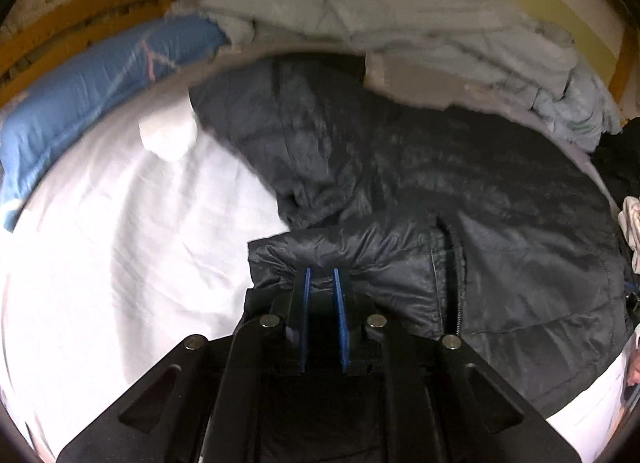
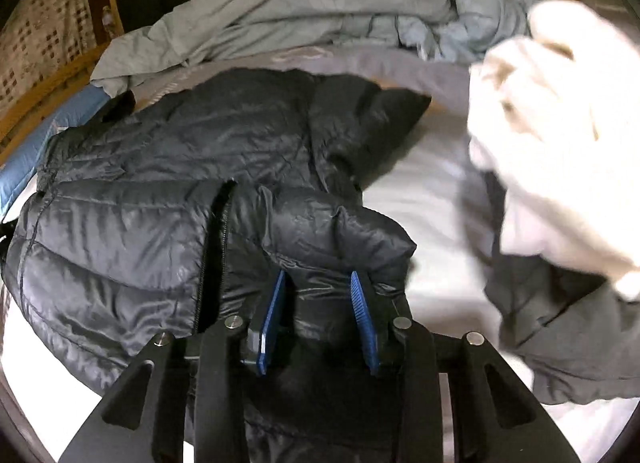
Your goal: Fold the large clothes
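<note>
The dark quilted jacket (image 1: 420,167) lies spread on a white sheet (image 1: 100,263), directly ahead of both sets of jaws.

Left gripper (image 1: 321,277): the jaws are nearly together and clamped on a bunched fold at the jacket's near edge. The blue pads (image 1: 340,303) press into the fabric. The jacket's zipper (image 1: 450,275) runs just to the right of the jaws.

Right gripper (image 2: 318,283): the jaws stand partly apart, with a puffed fold of the jacket (image 2: 200,191) filling the space between the pads (image 2: 362,311). The fabric bulges against both pads, so the fold is gripped. The zipper (image 2: 216,247) lies to the left of these jaws.

Beyond the jacket, past the jaws, lies crumpled grey bedding (image 2: 300,3). A blue pillow (image 1: 88,87) lies ahead and left of the left jaws. A white-gloved hand (image 2: 556,135), blurred, appears ahead and right of the right jaws.
</note>
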`<state>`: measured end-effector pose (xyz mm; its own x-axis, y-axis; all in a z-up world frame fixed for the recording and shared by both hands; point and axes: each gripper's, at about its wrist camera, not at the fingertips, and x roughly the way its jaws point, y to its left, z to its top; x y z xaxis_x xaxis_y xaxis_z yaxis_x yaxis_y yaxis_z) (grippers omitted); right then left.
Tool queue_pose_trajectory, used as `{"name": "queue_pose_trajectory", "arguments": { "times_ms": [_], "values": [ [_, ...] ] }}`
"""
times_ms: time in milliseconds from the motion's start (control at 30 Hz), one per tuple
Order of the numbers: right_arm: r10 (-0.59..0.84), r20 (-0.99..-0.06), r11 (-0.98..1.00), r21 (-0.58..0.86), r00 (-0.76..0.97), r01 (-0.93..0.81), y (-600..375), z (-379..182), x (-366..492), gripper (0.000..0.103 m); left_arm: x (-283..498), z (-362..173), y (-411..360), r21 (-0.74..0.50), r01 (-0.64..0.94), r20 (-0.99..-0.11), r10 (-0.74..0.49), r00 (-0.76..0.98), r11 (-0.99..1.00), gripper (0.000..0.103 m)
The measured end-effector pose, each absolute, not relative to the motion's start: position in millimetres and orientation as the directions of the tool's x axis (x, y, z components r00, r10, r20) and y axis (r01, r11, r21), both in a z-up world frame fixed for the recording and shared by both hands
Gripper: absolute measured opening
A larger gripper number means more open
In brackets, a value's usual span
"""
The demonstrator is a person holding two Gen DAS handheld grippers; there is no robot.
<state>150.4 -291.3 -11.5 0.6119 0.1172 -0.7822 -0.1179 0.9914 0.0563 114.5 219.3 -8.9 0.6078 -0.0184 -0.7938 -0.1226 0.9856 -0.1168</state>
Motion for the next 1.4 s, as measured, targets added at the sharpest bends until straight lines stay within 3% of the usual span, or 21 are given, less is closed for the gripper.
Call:
{"name": "queue_pose_trajectory", "arguments": {
  "times_ms": [233, 400, 500, 567, 800, 900, 967, 1100, 1233, 1400],
  "values": [
    [0.15, -0.789, 0.988, 0.106, 0.596, -0.109, -298.4, -23.0, 154.1, 0.043, 115.8, -19.7, 204.4, -0.048, -0.126, -0.81, 0.035, 0.586, 0.991, 0.011],
    [0.126, -0.787, 0.991, 0.067, 0.604, -0.12, -294.4, -21.3, 153.3, 0.044, 112.1, -14.9, 210.1, -0.108, -0.147, -0.792, 0.004, 0.61, 0.983, 0.013],
    [0.097, -0.764, 0.991, 0.014, 0.638, -0.134, -290.3, -10.2, 147.3, 0.046, 103.8, -0.6, 206.6, -0.099, -0.136, -0.756, 0.014, 0.655, 0.986, 0.026],
    [0.107, -0.736, 0.99, 0.016, 0.668, -0.14, -289.0, 1.6, 139.1, 0.051, 94.5, 12.0, 197.8, -0.081, -0.114, -0.723, 0.02, 0.691, 0.99, 0.049],
    [0.122, -0.684, 0.989, 0.019, 0.719, -0.149, -282.2, 33.5, 112.1, 0.055, 64.8, 47.8, 172.7, -0.049, -0.037, -0.599, 0.0, 0.801, 0.998, 0.066],
    [0.112, -0.666, 0.991, 0.024, 0.737, -0.129, -284.3, 42.2, 103.3, 0.066, 54.2, 53.7, 160.3, -0.051, -0.003, -0.56, -0.026, 0.828, 0.999, 0.085],
    [0.122, -0.657, 0.991, 0.045, 0.744, -0.123, -288.3, 45.2, 100.9, 0.073, 52.5, 52.6, 151.1, -0.064, 0.035, -0.565, -0.065, 0.823, 0.997, 0.103],
    [0.153, -0.656, 0.988, 0.087, 0.739, -0.127, -293.7, 48.1, 97.2, 0.074, 50.3, 47.6, 132.8, -0.031, 0.08, -0.569, -0.084, 0.818, 0.996, 0.103],
    [0.149, -0.655, 0.989, 0.1, 0.741, -0.11, -294.1, 47.8, 92.4, 0.082, 49.6, 40.8, 116.3, -0.004, 0.104, -0.588, -0.086, 0.804, 0.995, 0.103],
    [0.154, -0.624, 0.975, -0.028, 0.766, -0.219, -264.1, 42.5, 74.7, 0.082, 40.6, 35.4, 94.3, 0.04, 0.172, -0.597, -0.114, 0.794, 0.984, 0.103]
  ]
}}
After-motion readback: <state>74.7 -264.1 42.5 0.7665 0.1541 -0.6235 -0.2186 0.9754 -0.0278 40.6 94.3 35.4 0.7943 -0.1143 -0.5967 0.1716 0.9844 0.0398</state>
